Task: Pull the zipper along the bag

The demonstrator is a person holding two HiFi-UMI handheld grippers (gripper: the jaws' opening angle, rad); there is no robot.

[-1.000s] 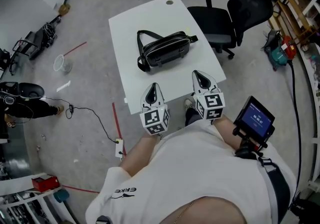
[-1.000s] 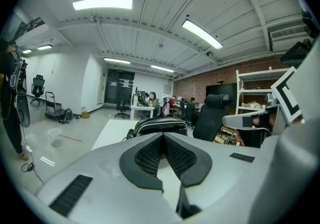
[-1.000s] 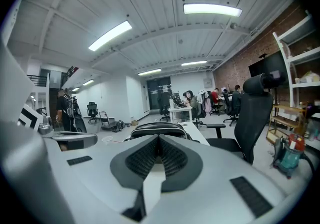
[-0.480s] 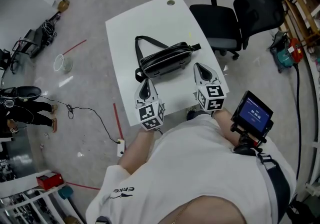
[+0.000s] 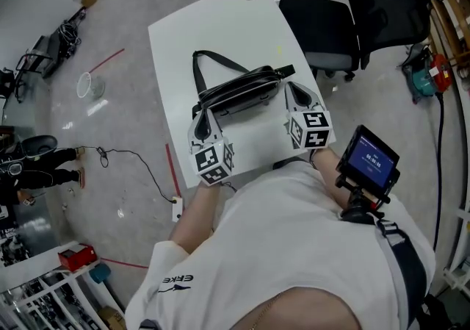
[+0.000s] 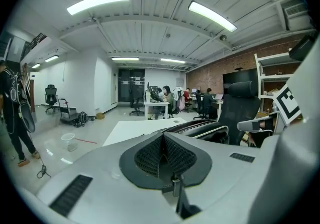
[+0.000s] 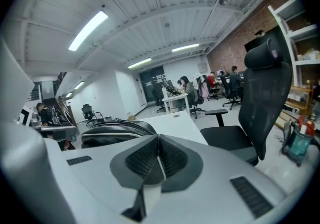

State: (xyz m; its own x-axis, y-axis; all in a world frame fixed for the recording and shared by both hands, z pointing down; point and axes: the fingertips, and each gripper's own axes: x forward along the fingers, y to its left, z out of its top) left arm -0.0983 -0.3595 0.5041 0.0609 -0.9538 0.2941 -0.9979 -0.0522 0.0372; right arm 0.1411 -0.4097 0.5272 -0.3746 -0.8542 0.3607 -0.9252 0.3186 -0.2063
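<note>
A white table (image 5: 220,27) stands on a grey floor, with a black office chair (image 5: 345,20) at its right side; a black bag (image 5: 239,92) lies across the middle of the table, its strap looping toward the far left; the left gripper (image 5: 205,117) points at the bag's left end and the right gripper (image 5: 292,90) at its right end, both on the near side; whether either touches it is unclear; in the left gripper view the jaws are pressed together with nothing between them, the bag (image 6: 200,127) ahead to the right; the right gripper's jaws are likewise closed and empty, the bag (image 7: 117,130) ahead to the left; a small screen (image 5: 369,163) sits at the person's right.
</note>
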